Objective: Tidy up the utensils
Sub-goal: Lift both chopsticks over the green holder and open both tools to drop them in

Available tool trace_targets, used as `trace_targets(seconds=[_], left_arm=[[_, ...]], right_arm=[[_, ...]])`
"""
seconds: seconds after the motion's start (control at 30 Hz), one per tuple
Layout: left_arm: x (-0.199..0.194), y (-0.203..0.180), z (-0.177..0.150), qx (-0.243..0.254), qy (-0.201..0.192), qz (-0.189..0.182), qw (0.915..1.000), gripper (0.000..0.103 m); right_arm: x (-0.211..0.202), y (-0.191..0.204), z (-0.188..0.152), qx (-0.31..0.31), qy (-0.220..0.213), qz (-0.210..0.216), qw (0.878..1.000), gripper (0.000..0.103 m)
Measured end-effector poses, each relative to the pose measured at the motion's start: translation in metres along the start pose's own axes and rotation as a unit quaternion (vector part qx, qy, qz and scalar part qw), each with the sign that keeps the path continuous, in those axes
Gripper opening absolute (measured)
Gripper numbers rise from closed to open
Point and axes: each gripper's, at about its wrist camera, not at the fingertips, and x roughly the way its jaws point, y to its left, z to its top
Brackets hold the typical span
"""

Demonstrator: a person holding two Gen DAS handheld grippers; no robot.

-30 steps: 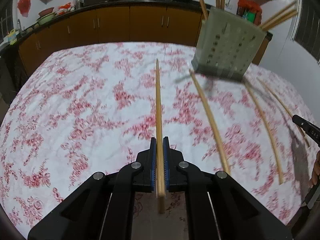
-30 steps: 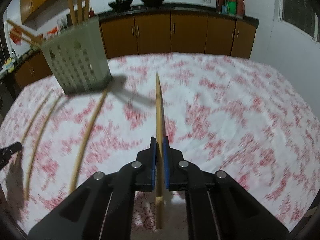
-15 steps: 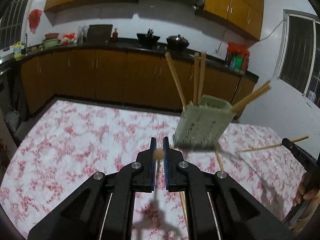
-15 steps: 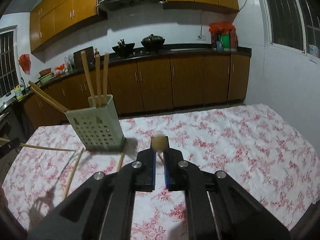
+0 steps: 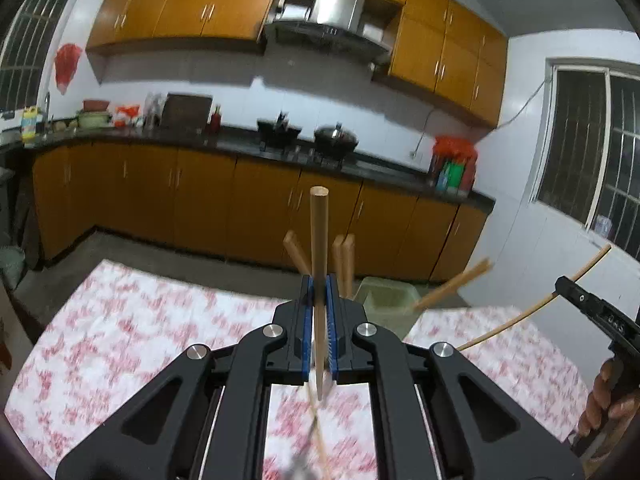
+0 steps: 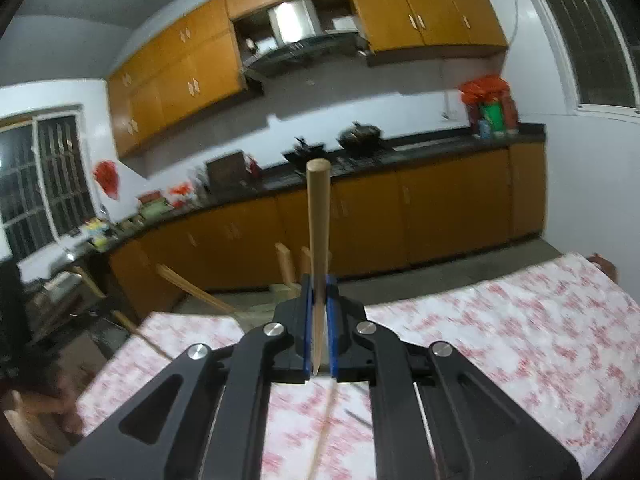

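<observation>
No readable text anywhere. Faint pale digits on the right gripper [image 5: 600, 312] body in the left wrist view, too blurred to make out. Counter bottles [image 5: 450, 174] show coloured labels only, illegible.

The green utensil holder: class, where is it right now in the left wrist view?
The green utensil holder stands on the floral tablecloth, just right of the left gripper, with chopsticks in it.

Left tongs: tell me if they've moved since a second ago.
Yes. The left tongs rose and tilted up: the tablecloth filled the view before, now the upper cabinets show.
</observation>
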Motion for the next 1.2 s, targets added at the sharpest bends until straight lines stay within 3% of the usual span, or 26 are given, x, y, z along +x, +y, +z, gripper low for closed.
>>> trace_targets(seconds=[0.27, 0.4, 0.73, 0.83, 0.9, 0.97, 1.2], left_arm=[[0.01, -0.031, 0.05, -0.012, -0.086, -0.011, 0.9961, 0.007], [0.026, -0.039, 0.058, -0.016, -0.104, -0.008, 0.9945, 0.007], [0.084, -0.039, 0.027, -0.009, -0.05, -0.015, 0.9986, 0.007], [0.088, -0.035, 0.021, -0.014, -0.038, -0.019, 0.999, 0.009], [0.085, -0.033, 0.02, -0.014, -0.038, -0.017, 0.999, 0.015], [0.079, -0.03, 0.02, -0.019, -0.044, -0.018, 0.9987, 0.037], [0.049, -0.021, 0.019, -0.027, -0.058, -0.024, 0.9977, 0.04]], right_arm=[[0.022, 0.033, 0.035, -0.03, -0.051, 0.005, 0.998, 0.008], [0.047, 0.038, 0.04, -0.039, -0.05, -0.003, 0.998, 0.008], [0.112, 0.043, 0.019, -0.057, 0.022, -0.028, 0.998, 0.009], [0.108, 0.044, 0.017, -0.058, 0.018, -0.031, 0.998, 0.017], [0.1, 0.04, 0.017, -0.055, 0.01, -0.033, 0.998, 0.028], [0.091, 0.037, 0.018, -0.05, 0.002, -0.035, 0.998, 0.029], [0.053, 0.012, 0.011, -0.038, -0.008, -0.074, 0.996, 0.04]])
